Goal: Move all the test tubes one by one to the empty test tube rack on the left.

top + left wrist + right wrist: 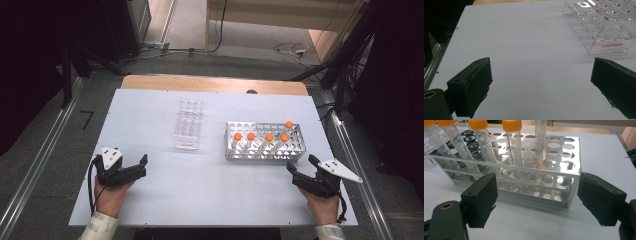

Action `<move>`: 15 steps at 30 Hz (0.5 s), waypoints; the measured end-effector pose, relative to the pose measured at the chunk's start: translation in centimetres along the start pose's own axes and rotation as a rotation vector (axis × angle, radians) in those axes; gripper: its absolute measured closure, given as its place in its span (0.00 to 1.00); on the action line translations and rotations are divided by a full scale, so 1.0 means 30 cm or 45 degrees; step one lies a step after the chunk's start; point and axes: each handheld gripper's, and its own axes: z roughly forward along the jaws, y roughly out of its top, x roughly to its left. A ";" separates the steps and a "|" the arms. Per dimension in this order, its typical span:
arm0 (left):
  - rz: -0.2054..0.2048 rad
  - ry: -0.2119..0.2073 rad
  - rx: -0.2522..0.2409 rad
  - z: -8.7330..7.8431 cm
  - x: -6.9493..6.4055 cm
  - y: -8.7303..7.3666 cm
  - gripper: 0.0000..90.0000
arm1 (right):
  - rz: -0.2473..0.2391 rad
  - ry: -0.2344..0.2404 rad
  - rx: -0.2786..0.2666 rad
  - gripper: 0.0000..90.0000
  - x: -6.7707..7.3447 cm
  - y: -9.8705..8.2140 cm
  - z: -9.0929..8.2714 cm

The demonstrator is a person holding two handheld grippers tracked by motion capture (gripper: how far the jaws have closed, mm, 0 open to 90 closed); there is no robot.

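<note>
- The right gripper (296, 171) rests on the table (210, 190) just in front of the metal rack (263, 148), jaws wide and empty, probably lined up to take a tube.
- Five orange-capped tubes (512, 143) stand upright in the rack, four along its near side, so their caps are easy to reach.
- The left gripper (141, 166) waits with wide, empty jaws near the clear rack (604, 27), the likely destination.

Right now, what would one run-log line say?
left gripper: open, empty | right gripper: open, facing metal rack | orange-capped tubes: racked | clear rack: untouched
</note>
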 end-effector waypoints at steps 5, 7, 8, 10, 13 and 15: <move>0.010 0.006 0.006 0.002 0.000 -0.001 0.04 | -0.010 0.008 0.002 0.21 0.007 0.012 0.017; 0.008 0.006 0.005 0.003 0.000 -0.001 0.04 | -0.011 0.010 0.001 0.21 0.009 0.014 0.019; 0.008 0.005 0.004 0.003 0.000 -0.001 0.04 | -0.017 0.012 -0.001 0.23 0.010 0.017 0.023; 0.010 0.004 0.004 0.002 -0.001 -0.001 0.04 | -0.017 0.014 -0.008 0.25 0.009 0.021 0.027; 0.012 0.004 0.008 0.002 -0.003 -0.001 0.04 | -0.013 0.024 -0.025 0.29 0.006 0.028 0.033; 0.012 0.004 0.006 0.003 -0.004 -0.001 0.04 | -0.011 0.031 -0.030 0.32 0.006 0.033 0.040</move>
